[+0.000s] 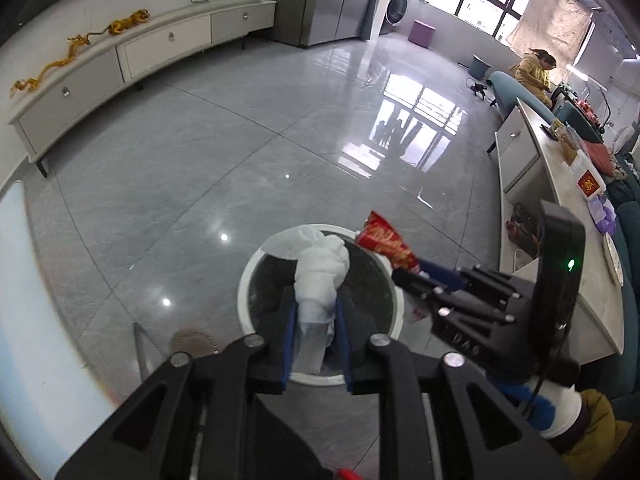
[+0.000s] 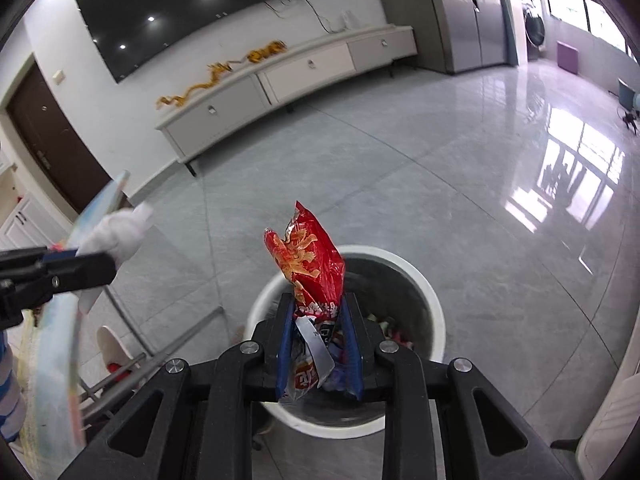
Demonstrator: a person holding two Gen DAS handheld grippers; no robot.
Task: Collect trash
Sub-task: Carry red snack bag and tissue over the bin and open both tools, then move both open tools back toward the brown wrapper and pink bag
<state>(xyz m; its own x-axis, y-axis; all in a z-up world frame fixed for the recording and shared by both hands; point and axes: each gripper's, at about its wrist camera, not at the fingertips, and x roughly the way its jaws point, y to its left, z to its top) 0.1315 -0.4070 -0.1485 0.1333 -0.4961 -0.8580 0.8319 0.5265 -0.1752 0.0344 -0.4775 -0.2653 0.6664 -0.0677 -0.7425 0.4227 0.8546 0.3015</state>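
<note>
Bin (image 1: 320, 376) sits right under both grippers, low center of each view. Left gripper (image 1: 316, 316) pinches a white tissue wad (image 1: 322, 268); right gripper (image 2: 318, 340) pinches a red snack bag (image 2: 310, 260), long way up. Both hang over the bin's mouth, so dropping looks like the next move, prob.

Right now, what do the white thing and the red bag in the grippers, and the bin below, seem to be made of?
White wad: soft, matte tissue or paper, judging by its crumpled folds; it might be thin cloth.
Red bag: glossy plastic film, creased and printed, apparently a snack wrapper.
Bin: white rim, looks like smooth hard plastic; the dark inside is probably a liner, though that is unclear.
</note>
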